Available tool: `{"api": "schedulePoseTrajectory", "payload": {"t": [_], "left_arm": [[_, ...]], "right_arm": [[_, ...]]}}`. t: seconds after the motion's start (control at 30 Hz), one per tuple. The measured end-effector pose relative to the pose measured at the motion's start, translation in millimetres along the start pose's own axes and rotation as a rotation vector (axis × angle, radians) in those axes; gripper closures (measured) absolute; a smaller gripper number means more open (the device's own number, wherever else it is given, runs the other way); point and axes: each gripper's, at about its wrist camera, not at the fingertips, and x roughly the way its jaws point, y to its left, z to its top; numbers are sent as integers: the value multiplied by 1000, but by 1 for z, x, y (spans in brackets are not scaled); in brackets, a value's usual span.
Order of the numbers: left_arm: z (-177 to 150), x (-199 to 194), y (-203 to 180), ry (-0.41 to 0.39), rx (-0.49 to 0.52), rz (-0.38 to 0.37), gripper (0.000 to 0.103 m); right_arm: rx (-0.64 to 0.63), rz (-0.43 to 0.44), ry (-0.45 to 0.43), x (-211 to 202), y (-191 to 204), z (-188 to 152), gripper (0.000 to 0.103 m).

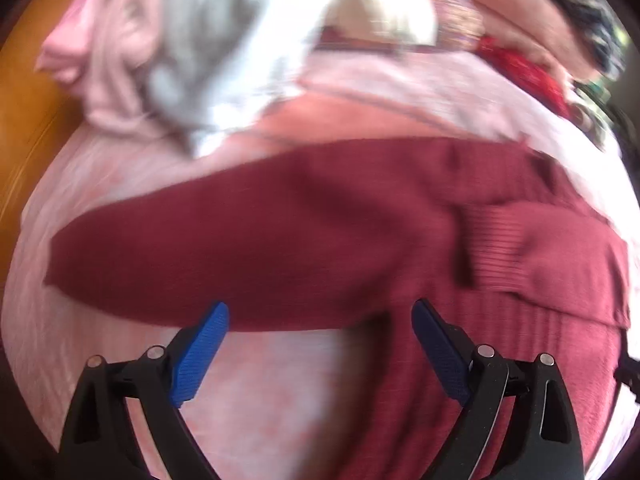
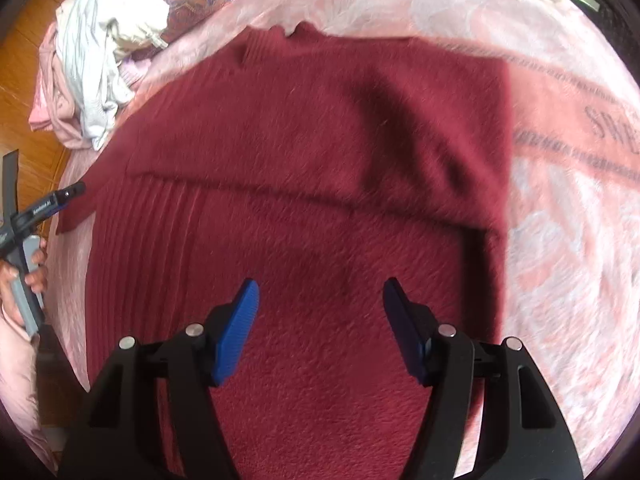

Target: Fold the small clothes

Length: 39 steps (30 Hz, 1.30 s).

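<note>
Now the dark red fuzzy knit sweater [image 2: 304, 184] lies flat on the pink bed cover [image 2: 568, 240], its folded sleeve running across mid-frame just above the right gripper [image 2: 320, 300], nearer than the left gripper [image 1: 320, 320]; both fingers gape empty.

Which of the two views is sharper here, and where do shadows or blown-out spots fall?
Right wrist view is sharper: the maroon sweater shows knit texture, with a dark shadow across its upper right. Left wrist view is motion-smeared; the white garment in the pile is overexposed.
</note>
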Motion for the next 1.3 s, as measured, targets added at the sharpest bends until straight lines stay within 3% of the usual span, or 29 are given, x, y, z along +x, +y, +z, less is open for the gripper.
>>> {"api": "schedulePoseTrajectory", "payload": {"t": [0.3,0.5,0.6,0.73,0.8,0.87,0.93,1.13,1.3], "left_arm": [[12,18,171,27,-292,185,10],[14,43,226,63,-386,176,10],[15,54,229,71,-391,150,14],[15,64,227,65,-362,131,27],[16,64,226,55,-350,119,41],[18,60,222,41,-333,129,75],[20,59,219,38,-316,122,91],[18,40,200,-21,-301,111,95],[21,2,169,-108,-266,4,95]], "right_arm": [[-66,-31,-12,21,30,10,37],[-53,-48,-6,32,38,12,37],[-65,-47,-8,37,49,16,36],[-81,-63,-7,45,57,19,33],[-84,-67,-8,47,57,19,32],[-84,-70,-9,49,57,19,30],[-86,-74,-16,49,59,19,30],[-76,-79,-11,50,62,22,30],[-44,-43,-14,51,57,25,30]]}}
